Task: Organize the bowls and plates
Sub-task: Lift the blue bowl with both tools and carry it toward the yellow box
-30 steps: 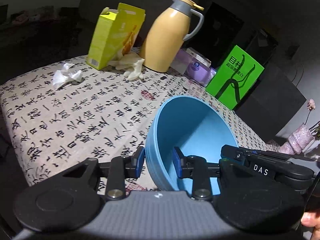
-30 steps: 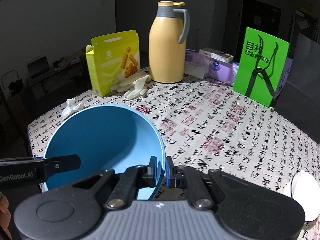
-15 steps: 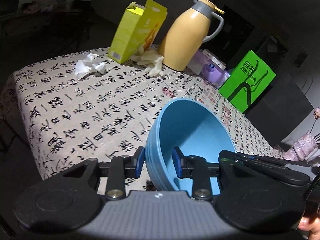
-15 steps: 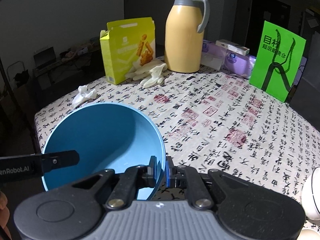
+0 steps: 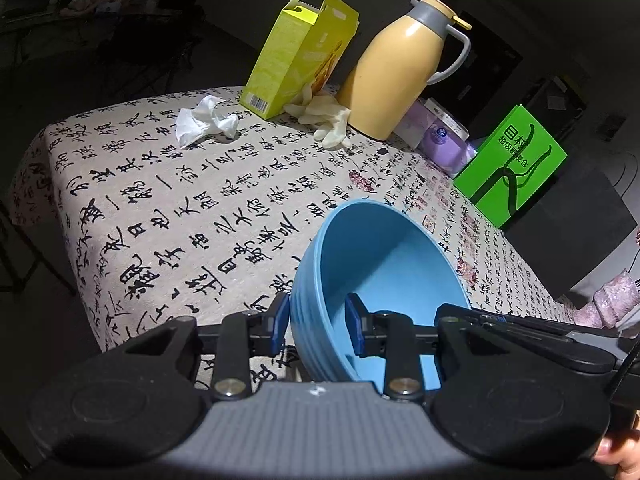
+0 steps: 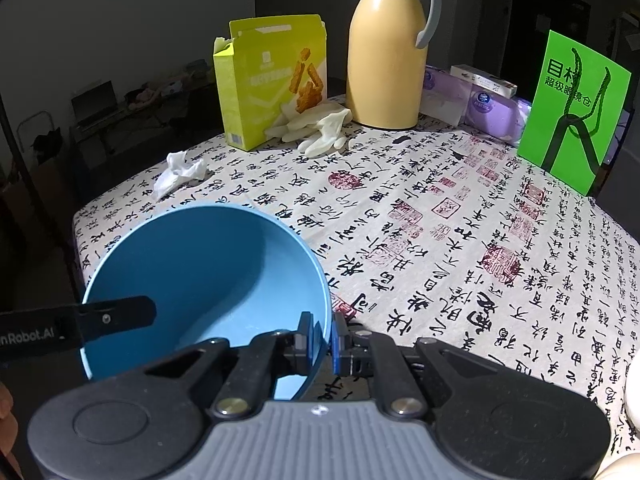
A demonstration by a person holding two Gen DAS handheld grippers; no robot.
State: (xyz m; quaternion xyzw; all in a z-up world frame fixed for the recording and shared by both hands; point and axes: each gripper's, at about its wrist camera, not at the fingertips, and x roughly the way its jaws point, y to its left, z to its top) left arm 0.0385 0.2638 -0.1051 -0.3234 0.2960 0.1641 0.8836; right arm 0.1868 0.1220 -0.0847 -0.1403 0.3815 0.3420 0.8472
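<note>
A round light-blue plastic bowl (image 5: 384,280) is held tilted above the calligraphy-patterned desk (image 5: 168,200), its rim pinched on opposite sides by the left hand-held gripper (image 5: 316,322) and the right hand-held gripper (image 6: 322,340), equally near.

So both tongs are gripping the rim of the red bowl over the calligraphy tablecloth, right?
Not quite: the bowl is blue, not red, as the right wrist view shows. Both the left tongs and right tongs do grip its rim over the calligraphy tablecloth.

calligraphy-print table (image 6: 460,248), thermos (image 6: 386,52), box (image 6: 272,80), gloves (image 6: 316,126), tissue (image 6: 178,172)
</note>
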